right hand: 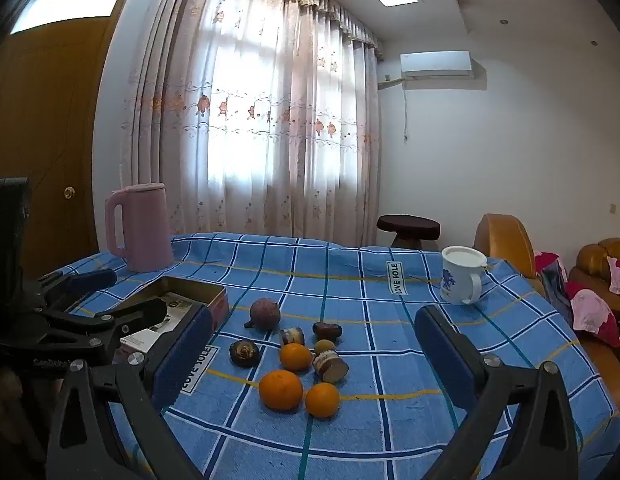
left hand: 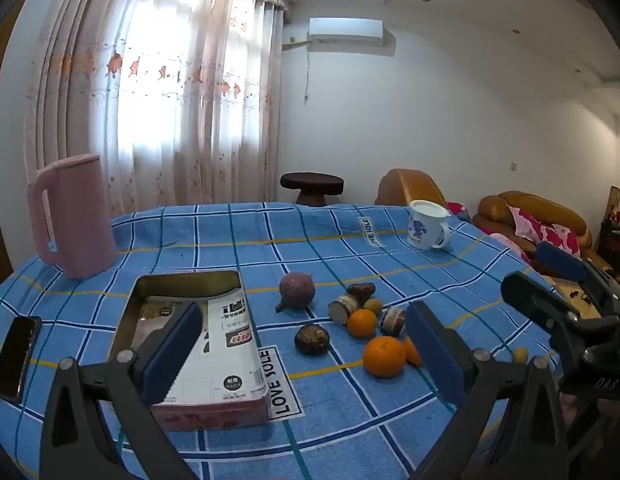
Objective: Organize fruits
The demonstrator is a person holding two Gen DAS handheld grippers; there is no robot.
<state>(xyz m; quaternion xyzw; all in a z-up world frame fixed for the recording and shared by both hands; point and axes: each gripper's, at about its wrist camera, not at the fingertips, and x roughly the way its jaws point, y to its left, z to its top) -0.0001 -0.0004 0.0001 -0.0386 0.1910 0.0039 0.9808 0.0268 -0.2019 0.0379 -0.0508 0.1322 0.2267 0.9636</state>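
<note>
Three oranges (left hand: 384,356) (right hand: 280,390) lie in a loose cluster on the blue checked cloth. With them are a purple round fruit (left hand: 297,294) (right hand: 265,314), a dark brown fruit (left hand: 312,338) (right hand: 244,354), a dark date (right hand: 327,331), a small yellow-green fruit (right hand: 324,346) and two short cylindrical pieces (right hand: 330,366). An open metal tin (left hand: 189,280) (right hand: 189,286) holding printed packets stands left of them. My left gripper (left hand: 305,356) (right hand: 117,296) is open above the tin's near right corner. My right gripper (right hand: 318,360) (left hand: 550,280) is open, short of the oranges. Neither holds anything.
A pink kettle (left hand: 75,216) (right hand: 139,228) stands at the back left. A white and blue mug (left hand: 426,226) (right hand: 462,276) stands at the back right. A dark phone (left hand: 17,352) lies near the left table edge. A stool and sofas stand beyond the table.
</note>
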